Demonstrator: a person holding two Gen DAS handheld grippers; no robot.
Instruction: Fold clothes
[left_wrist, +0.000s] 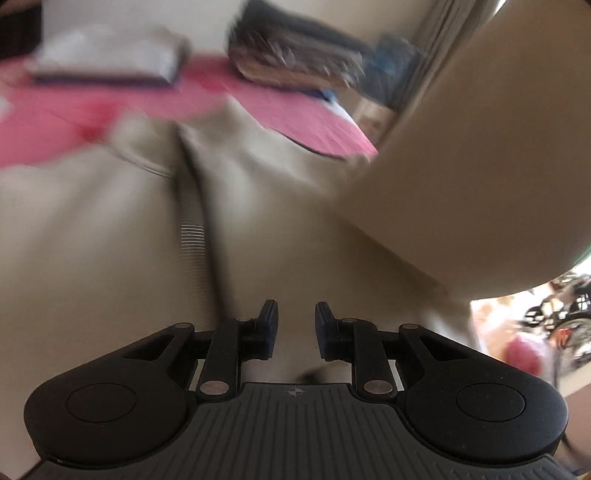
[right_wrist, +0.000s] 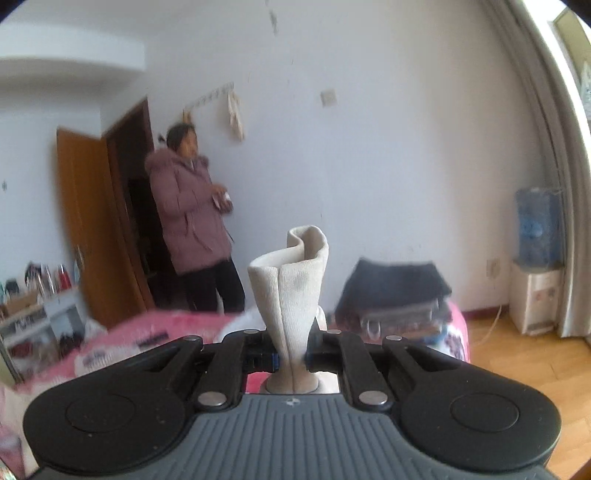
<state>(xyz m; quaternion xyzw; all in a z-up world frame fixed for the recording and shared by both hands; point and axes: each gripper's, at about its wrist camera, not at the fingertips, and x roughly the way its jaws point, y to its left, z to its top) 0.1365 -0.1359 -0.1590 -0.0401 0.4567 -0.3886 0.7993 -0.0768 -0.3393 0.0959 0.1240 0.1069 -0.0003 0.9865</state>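
A beige garment (left_wrist: 110, 240) lies spread over a pink bedspread (left_wrist: 295, 110), blurred in the left wrist view. One part of it rises as a broad flap (left_wrist: 480, 166) at the right. My left gripper (left_wrist: 295, 321) hovers just over the cloth, its pads a small gap apart with nothing pinched between them. In the right wrist view my right gripper (right_wrist: 291, 360) is shut on a bunched fold of the same beige ribbed cloth (right_wrist: 291, 288). That fold stands up above the jaws, and the gripper points nearly level across the room.
A stack of dark folded clothes (right_wrist: 395, 291) sits on the pink bed (right_wrist: 122, 343), also seen as a stack (left_wrist: 295, 55) beside a pale folded pile (left_wrist: 107, 55). A person in a mauve coat (right_wrist: 192, 206) stands by an open brown door (right_wrist: 85, 221). A water dispenser (right_wrist: 535, 258) stands on the wooden floor (right_wrist: 517, 362).
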